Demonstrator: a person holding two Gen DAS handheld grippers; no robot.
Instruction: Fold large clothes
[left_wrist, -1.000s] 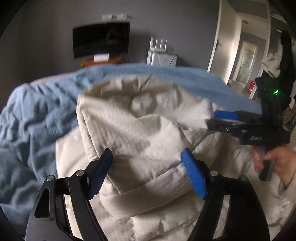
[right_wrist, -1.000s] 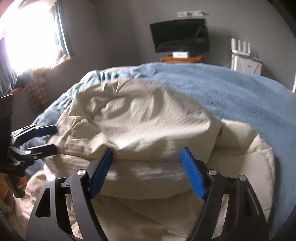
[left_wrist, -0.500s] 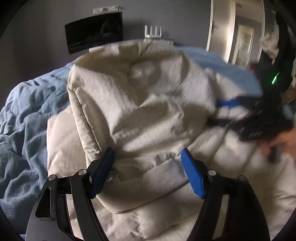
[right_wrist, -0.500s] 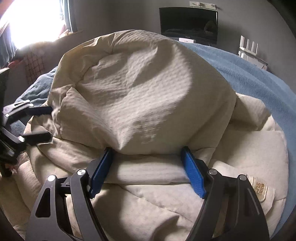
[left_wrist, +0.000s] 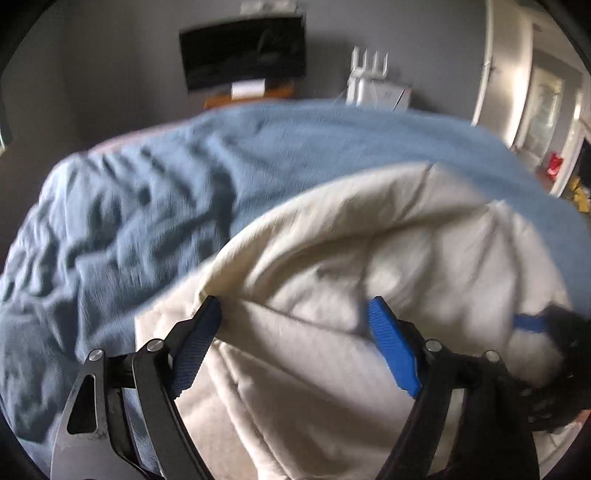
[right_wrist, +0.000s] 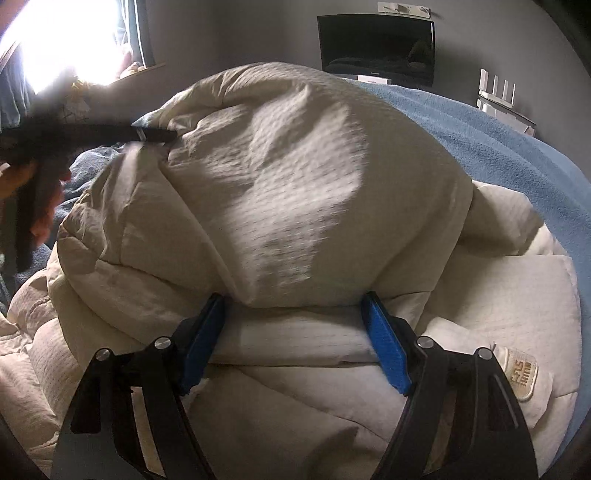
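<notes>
Lying bunched on the bed (left_wrist: 140, 206), the cream coat (right_wrist: 288, 192) is straddled by 2 spread hand-held grippers, left (left_wrist: 295, 343) and right (right_wrist: 295, 332), neither clamped. Slippage is judged likely if only thin padding is pinched.

A bed (left_wrist: 258, 155) covered by a rumpled blue blanket (left_wrist: 122, 229) carries everything. A bulky cream garment (right_wrist: 295, 192) lies heaped directly on the blanket, toward the bed's near edge.

Grey wall (right_wrist: 258, 33) carries a dark television (right_wrist: 376, 48); bright window (right_wrist: 66, 40) at left; blue blanket (left_wrist: 147, 206) covers the bed.
</notes>
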